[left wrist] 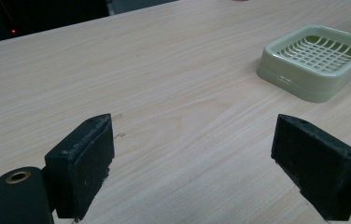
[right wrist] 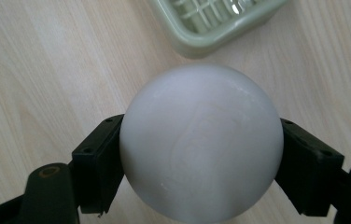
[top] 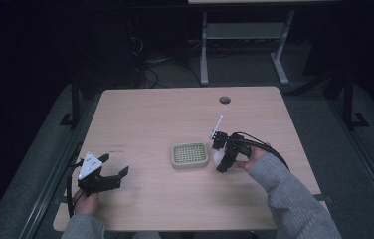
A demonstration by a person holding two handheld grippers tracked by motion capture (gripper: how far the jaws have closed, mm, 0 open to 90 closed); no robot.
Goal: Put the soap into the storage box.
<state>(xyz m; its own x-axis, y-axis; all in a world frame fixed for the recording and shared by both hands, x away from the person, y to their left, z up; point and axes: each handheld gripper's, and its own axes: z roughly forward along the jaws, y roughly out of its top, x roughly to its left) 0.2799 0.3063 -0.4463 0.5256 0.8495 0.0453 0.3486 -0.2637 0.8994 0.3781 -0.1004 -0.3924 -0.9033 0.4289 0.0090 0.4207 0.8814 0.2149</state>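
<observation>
A smooth white ball [right wrist: 201, 144] sits between the two black jaws of my right gripper [right wrist: 200, 161], which is shut on it just above the wooden table. In the high view this right gripper [top: 220, 155] hovers right of centre, close beside a pale green square dish [top: 190, 155] with a grid floor. A corner of the green dish [right wrist: 215, 21] lies just beyond the ball. My left gripper [top: 115, 164] rests at the table's front left, open and holding nothing. Between its wide-apart jaws, the left gripper [left wrist: 197, 158] frames bare wood, with the green dish [left wrist: 316, 58] farther off to the right.
The light wooden table [top: 155, 114] has a round cable hole [top: 224, 100] near its back edge. A thin white strip [top: 217, 124] rises by the right gripper. Behind the table stand the grey legs of another desk [top: 204, 50] on a dark floor.
</observation>
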